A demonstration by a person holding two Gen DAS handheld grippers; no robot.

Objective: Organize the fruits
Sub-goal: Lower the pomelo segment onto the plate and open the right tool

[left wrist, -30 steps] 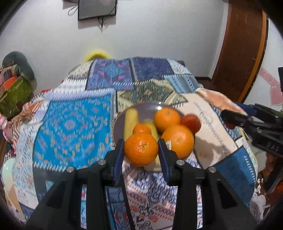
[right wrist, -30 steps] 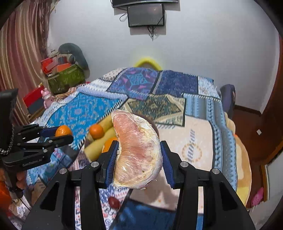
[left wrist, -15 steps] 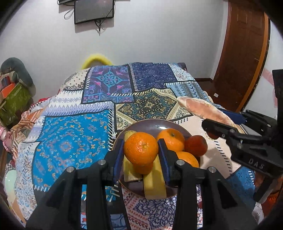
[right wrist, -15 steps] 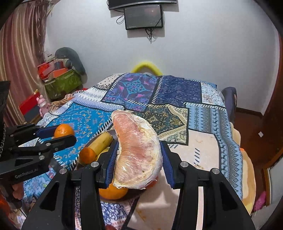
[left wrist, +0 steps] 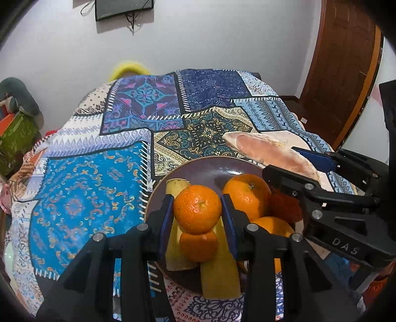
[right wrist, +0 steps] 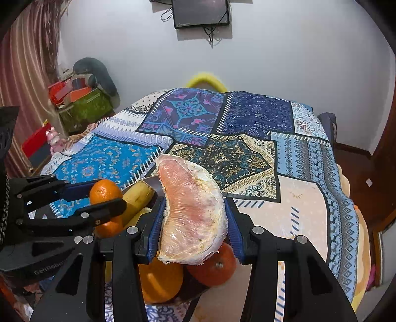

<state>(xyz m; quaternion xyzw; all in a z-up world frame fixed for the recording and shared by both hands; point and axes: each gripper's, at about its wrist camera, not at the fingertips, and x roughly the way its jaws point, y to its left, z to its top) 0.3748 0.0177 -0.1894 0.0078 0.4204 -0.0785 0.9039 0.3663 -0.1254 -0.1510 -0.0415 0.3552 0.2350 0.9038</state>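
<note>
My left gripper (left wrist: 197, 210) is shut on a small orange (left wrist: 197, 208), held just above a dark round plate (left wrist: 210, 168) on the patchwork cloth. The plate carries bananas (left wrist: 220, 270), more oranges (left wrist: 247, 195) and a red fruit (left wrist: 284, 206). My right gripper (right wrist: 195, 215) is shut on a plastic-wrapped pink pomelo wedge (right wrist: 193, 213), which hangs over the plate's right part. In the left wrist view that wedge (left wrist: 267, 151) and the right gripper (left wrist: 302, 161) reach in from the right. The right wrist view shows the left gripper (right wrist: 99, 195) with its orange (right wrist: 105, 190) at the left.
A patchwork cloth (left wrist: 86, 198) covers the whole surface. A yellow object (right wrist: 206, 79) sits at its far edge against the wall. Boxes and bags (right wrist: 84, 101) are piled at the far left. A wooden door (left wrist: 346, 62) stands at the right, a wall screen (right wrist: 201, 12) above.
Both grippers have moved forward and a little down over the plate, each still gripping its fruit. The plate now sits closer and lower in both views.
</note>
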